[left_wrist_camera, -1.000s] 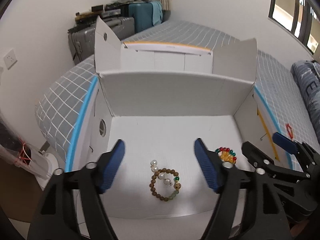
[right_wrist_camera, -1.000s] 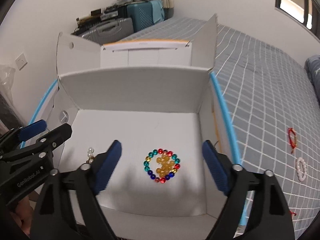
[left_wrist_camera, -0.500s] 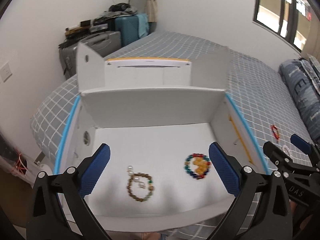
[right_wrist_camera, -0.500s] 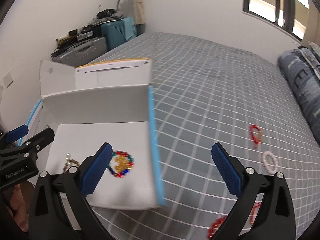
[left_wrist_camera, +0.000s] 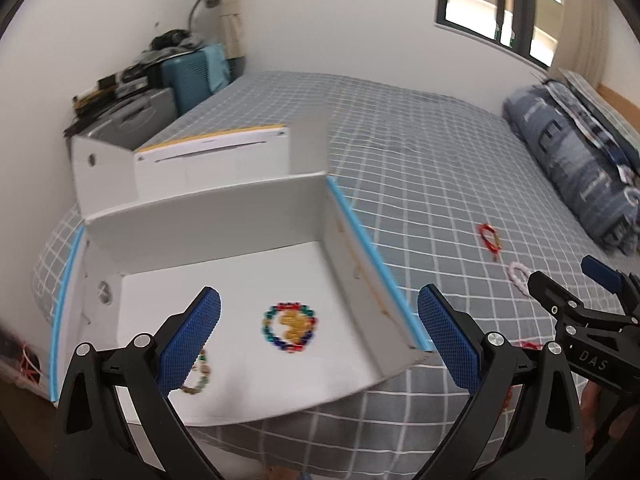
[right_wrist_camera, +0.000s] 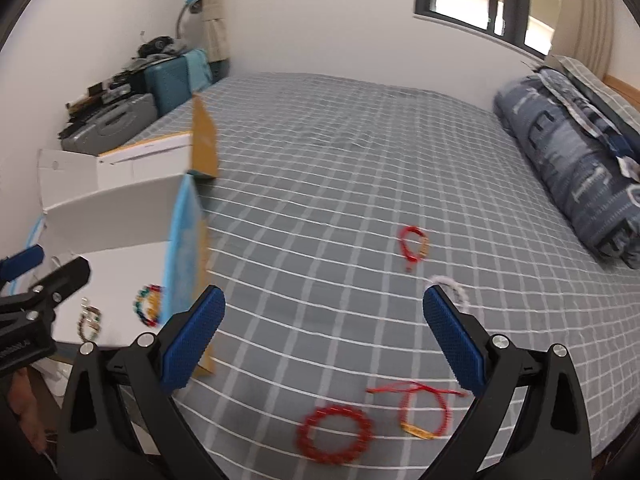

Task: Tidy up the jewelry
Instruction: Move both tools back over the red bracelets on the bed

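Observation:
An open white cardboard box [left_wrist_camera: 224, 216] sits on the grey checked bed. On its floor lie a multi-colour bead bracelet [left_wrist_camera: 290, 330] and a brown bead bracelet [left_wrist_camera: 198, 380], half hidden behind my left finger. My left gripper [left_wrist_camera: 319, 302] hangs open over the box's right part, holding nothing. My right gripper [right_wrist_camera: 322, 304] is open and bare above the bedspread right of the box. On the bed lie a red bead bracelet [right_wrist_camera: 334, 434], a red string bracelet [right_wrist_camera: 424, 408], a white bead bracelet [right_wrist_camera: 452, 288] and another red one [right_wrist_camera: 414, 242].
A rolled blue quilt [right_wrist_camera: 580, 168] lies along the bed's right side. Suitcases and clutter [right_wrist_camera: 132, 92] stand in the far left corner by the wall. The box's blue-edged right wall [right_wrist_camera: 184, 248] stands between box floor and bedspread.
Both grippers have swung right and back from the box floor, and their jaws have widened. The right view now faces the bracelets on the bed; the two bracelets stay in the box.

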The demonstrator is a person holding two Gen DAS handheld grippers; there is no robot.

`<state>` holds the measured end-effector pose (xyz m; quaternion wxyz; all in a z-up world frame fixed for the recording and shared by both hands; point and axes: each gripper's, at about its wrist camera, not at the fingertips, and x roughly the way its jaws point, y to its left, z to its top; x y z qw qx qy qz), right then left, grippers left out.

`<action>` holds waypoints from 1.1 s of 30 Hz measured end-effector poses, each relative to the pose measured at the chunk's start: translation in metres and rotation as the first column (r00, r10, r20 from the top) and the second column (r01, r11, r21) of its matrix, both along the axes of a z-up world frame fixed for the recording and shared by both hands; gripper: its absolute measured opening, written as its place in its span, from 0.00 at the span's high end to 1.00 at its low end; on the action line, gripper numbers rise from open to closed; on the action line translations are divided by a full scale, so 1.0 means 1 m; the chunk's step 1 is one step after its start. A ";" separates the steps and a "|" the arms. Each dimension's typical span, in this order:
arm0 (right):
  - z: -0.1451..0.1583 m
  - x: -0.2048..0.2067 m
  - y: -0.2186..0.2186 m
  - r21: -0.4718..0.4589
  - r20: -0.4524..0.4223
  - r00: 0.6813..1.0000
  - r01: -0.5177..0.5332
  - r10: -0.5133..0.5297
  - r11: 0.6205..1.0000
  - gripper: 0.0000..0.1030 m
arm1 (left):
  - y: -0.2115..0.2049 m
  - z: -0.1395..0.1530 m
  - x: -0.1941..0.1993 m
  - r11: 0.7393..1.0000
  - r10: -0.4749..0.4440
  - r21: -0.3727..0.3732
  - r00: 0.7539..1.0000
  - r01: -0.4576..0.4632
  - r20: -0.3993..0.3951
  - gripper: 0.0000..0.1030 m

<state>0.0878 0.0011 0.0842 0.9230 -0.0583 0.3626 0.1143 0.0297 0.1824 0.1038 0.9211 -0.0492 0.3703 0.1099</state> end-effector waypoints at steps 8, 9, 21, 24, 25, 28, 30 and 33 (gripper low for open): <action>-0.023 0.011 -0.064 -0.016 -0.055 0.993 0.101 -0.102 0.995 0.07 | -0.051 -0.011 0.008 0.996 -0.044 0.081 0.999 0.044 -0.009 0.06; -0.026 0.010 -0.068 -0.018 -0.061 0.992 0.109 -0.110 0.994 0.07 | -0.060 -0.013 0.009 0.995 -0.061 0.080 0.998 0.062 -0.016 0.06; -0.058 0.011 -0.127 -0.007 -0.131 0.978 0.163 -0.163 0.987 0.07 | -0.124 -0.050 0.030 0.973 -0.230 -0.011 0.965 0.230 -0.125 0.06; -0.065 0.008 -0.133 -0.020 -0.143 0.978 0.152 -0.154 0.988 0.07 | -0.132 -0.059 0.034 0.969 -0.246 -0.024 0.958 0.245 -0.146 0.06; -0.068 0.007 -0.135 -0.025 -0.150 0.977 0.149 -0.151 0.989 0.07 | -0.136 -0.063 0.036 0.969 -0.249 -0.025 0.956 0.248 -0.155 0.06; -0.081 0.007 -0.141 -0.028 -0.183 0.972 0.144 -0.147 0.989 0.07 | -0.142 -0.075 0.041 0.965 -0.262 -0.042 0.948 0.259 -0.183 0.06; -0.089 0.009 -0.144 -0.028 -0.204 0.968 0.141 -0.144 0.990 0.07 | -0.147 -0.085 0.043 0.962 -0.273 -0.050 0.941 0.268 -0.202 0.06; -0.100 0.009 -0.148 -0.021 -0.222 0.966 0.131 -0.133 0.991 0.07 | -0.154 -0.100 0.046 0.958 -0.288 -0.055 0.929 0.283 -0.231 0.06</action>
